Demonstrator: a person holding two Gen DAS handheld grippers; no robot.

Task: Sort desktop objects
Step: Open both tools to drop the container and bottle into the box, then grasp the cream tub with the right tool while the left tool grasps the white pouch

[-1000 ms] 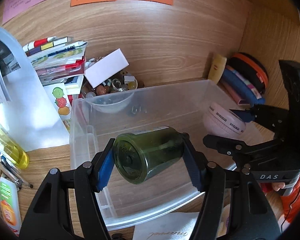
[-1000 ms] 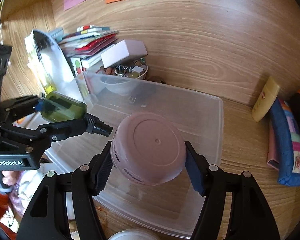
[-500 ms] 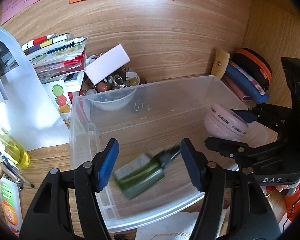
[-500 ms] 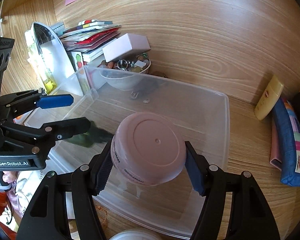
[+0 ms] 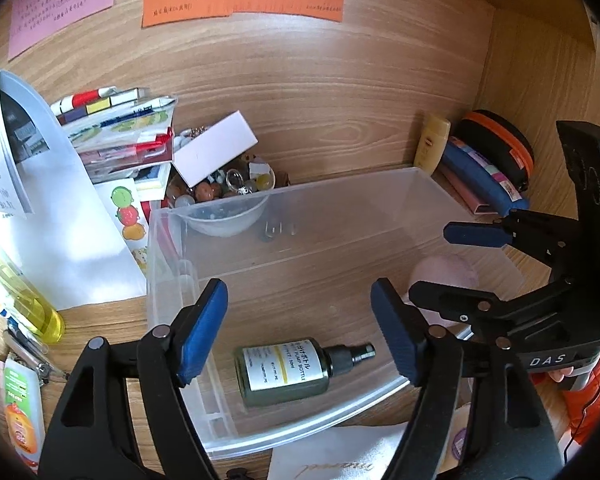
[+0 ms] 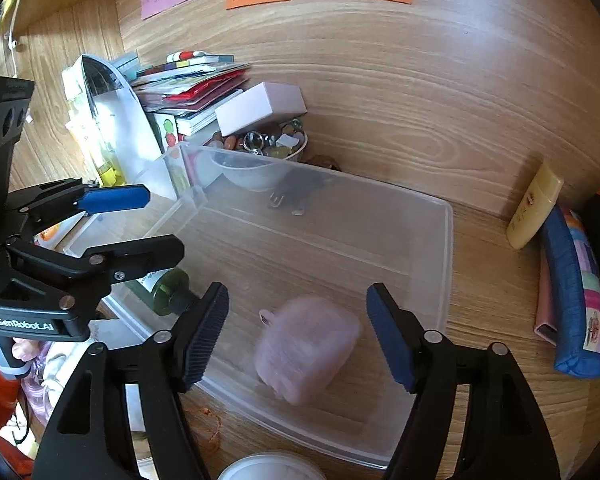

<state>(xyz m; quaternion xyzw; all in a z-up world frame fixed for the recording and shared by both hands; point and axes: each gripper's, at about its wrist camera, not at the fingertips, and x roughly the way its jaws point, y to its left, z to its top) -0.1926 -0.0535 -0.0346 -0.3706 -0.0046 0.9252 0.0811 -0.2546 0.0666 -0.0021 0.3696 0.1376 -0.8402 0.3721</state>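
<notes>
The green pump bottle [image 5: 286,372] lies on its side at the near left of the clear bin [image 5: 412,184]; the pink jar [image 6: 306,348], blurred, sits near right. Left gripper [image 5: 300,332] and right gripper [image 6: 296,332] have just been opening, fingers wide with nothing between them. Best lift both straight up, clear of the rim.

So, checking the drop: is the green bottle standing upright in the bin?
No, the green bottle lies on its side on the floor of the clear bin.
</notes>
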